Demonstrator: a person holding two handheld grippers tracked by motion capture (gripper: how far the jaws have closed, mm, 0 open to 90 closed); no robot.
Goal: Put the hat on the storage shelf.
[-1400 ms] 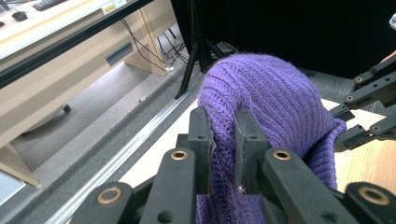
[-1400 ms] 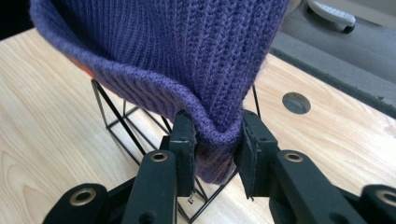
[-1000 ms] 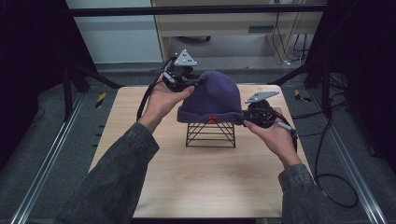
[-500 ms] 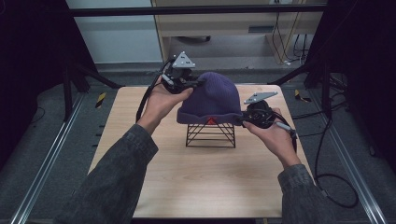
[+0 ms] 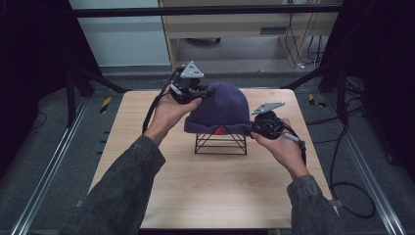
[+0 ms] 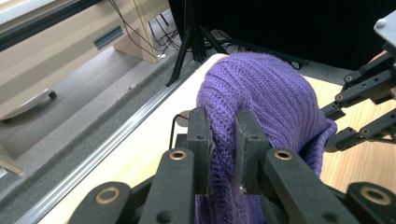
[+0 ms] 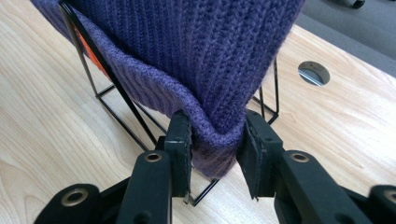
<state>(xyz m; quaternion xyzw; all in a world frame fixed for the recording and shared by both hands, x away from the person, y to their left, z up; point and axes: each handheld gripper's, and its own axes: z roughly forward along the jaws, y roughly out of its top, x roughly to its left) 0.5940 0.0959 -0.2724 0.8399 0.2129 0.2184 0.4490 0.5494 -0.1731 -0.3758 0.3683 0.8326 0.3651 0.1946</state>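
Note:
A purple knit hat sits over a black wire stand in the middle of the table. My left gripper is at the hat's upper left side, and in the left gripper view it is shut on a pinched fold of the hat. My right gripper is at the lower right edge of the hat. In the right gripper view it is shut on the folded brim, just in front of the stand. An orange label shows on the brim.
The wooden table has a round cable hole behind the stand. Cables trail from both grippers over the table edges. Dark frame legs and a cabinet stand beyond the far edge, and the right gripper appears past the hat in the left gripper view.

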